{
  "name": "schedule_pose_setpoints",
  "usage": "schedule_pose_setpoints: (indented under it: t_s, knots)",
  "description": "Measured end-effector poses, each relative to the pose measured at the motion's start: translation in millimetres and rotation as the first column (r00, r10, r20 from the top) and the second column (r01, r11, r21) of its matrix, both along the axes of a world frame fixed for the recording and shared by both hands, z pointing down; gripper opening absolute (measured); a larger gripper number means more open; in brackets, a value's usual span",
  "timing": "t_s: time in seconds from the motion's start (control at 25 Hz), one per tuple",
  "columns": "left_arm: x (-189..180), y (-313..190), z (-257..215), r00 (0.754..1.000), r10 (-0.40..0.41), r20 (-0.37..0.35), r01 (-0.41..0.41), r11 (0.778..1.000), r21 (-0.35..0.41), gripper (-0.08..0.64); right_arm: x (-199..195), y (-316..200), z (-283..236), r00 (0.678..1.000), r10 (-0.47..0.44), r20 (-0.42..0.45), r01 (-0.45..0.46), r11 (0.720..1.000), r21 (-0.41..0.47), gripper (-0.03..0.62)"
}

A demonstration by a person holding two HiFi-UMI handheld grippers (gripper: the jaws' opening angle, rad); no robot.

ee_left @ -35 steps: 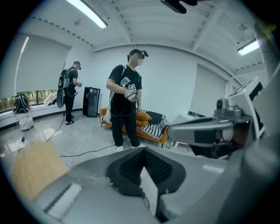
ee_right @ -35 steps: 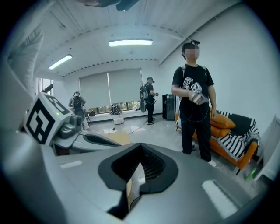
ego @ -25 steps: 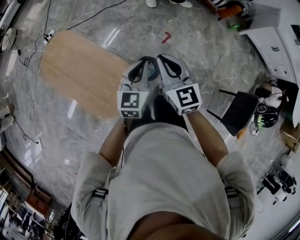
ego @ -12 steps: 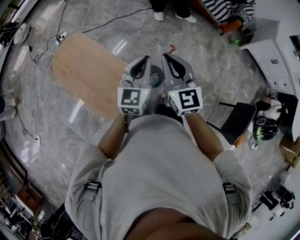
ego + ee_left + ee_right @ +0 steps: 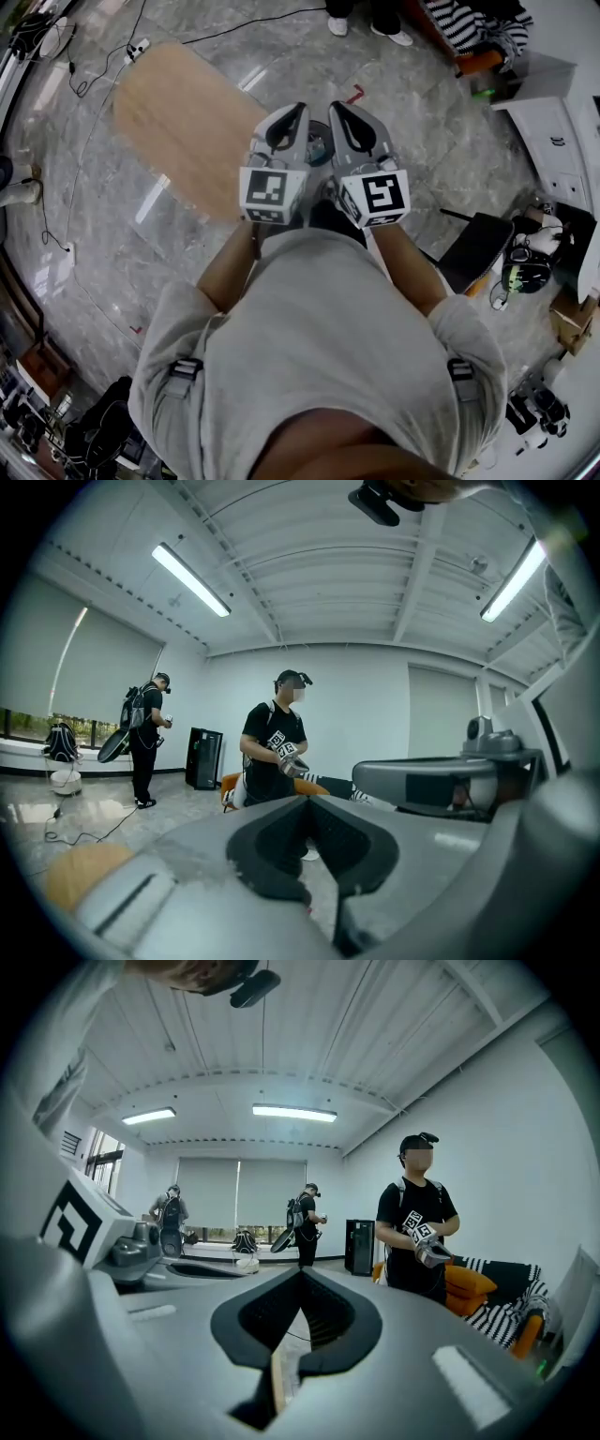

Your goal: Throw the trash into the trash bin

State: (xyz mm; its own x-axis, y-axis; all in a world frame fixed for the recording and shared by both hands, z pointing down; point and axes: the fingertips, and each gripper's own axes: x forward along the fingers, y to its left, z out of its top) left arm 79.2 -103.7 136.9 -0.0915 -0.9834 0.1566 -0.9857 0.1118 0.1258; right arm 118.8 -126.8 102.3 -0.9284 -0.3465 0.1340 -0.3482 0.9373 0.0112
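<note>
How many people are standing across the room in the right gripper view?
3. A person in a black T-shirt at the right, a person with a backpack mid-picture, another person at the far left. More may be hidden.

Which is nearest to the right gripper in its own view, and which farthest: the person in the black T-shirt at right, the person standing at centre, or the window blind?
1. Person in the black T-shirt, at right, nearest.
2. Person standing at centre, farther back in the room.
3. Window blind, on the far wall behind both.
</note>
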Motion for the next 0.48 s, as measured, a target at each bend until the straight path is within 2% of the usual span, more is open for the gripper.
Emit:
schedule_pose_setpoints:
  t_s: [0.24,0.48]
  knots:
    - [-15,15,5,1.000,-0.021,-0.001,0.021,1.000,-0.011,0.018,-19,12,-1,1.000,-0.025,0.010,0.025,1.000,-0.002,0.006]
    - [-16,22,6,1.000,-0.019,-0.001,0.019,1.000,-0.021,0.018,-23,19,-2,0.999,-0.037,0.014,0.037,0.999,0.001,0.006]
